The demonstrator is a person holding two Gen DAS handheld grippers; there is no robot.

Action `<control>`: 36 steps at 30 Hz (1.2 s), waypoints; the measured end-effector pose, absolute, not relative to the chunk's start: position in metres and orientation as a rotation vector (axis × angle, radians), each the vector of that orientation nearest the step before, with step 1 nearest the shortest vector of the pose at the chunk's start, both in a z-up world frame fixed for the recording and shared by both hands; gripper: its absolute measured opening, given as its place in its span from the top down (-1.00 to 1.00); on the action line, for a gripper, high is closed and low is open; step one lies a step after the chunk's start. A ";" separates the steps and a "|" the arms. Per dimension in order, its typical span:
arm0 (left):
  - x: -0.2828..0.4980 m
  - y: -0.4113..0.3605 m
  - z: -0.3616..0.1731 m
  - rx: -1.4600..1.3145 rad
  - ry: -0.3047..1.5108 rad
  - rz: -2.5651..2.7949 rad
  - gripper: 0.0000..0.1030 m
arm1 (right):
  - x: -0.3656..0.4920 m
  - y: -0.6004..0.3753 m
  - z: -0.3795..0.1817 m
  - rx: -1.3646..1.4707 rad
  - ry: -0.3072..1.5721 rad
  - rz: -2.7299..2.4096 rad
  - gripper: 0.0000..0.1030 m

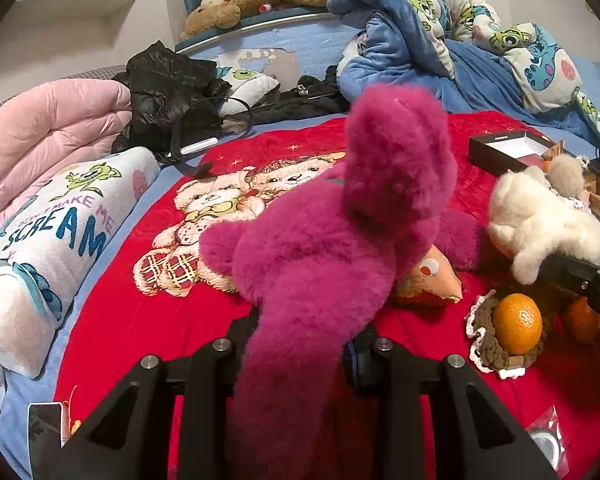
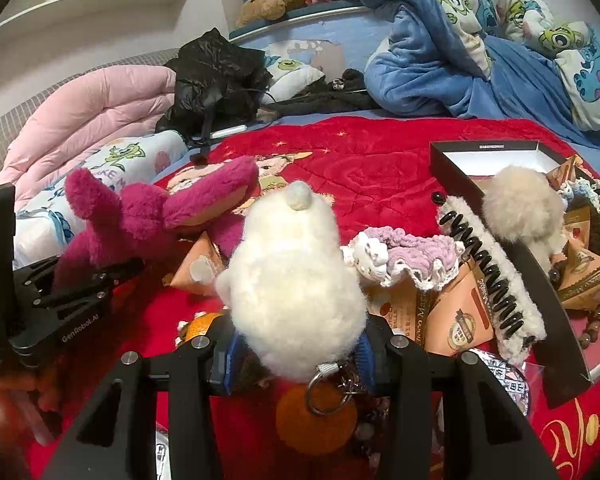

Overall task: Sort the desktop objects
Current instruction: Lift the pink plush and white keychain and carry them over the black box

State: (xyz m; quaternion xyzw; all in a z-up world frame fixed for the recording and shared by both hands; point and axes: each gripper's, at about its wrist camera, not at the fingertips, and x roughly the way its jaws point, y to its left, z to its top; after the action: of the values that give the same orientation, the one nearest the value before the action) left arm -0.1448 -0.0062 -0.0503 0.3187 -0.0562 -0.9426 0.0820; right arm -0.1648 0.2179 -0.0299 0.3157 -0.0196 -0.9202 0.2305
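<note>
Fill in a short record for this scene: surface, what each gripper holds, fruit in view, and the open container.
surface: red blanket with a teddy-bear print, spread on a bed
left gripper: shut on the magenta plush toy
right gripper: shut on the white plush keychain
fruit: orange sitting on a brown crocheted coaster
open container: black box with a white inside, at the right
between the toys: orange snack packet lying on the blanket
</note>
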 end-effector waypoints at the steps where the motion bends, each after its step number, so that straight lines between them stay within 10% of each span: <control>1: -0.143 -0.006 -0.049 0.952 -0.166 -2.816 0.36 | -0.164 0.218 -0.029 0.864 -0.056 -2.531 0.15; 36: -0.109 0.105 0.009 0.801 -0.098 -3.029 0.36 | -0.113 0.305 0.014 0.711 -0.261 -2.603 0.14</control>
State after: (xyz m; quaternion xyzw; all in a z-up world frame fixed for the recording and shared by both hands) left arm -0.1086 0.1053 0.0092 0.2555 -0.0313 -0.9663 0.0034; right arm -0.1133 0.3054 0.0144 0.2562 -0.0942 -0.9380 0.2137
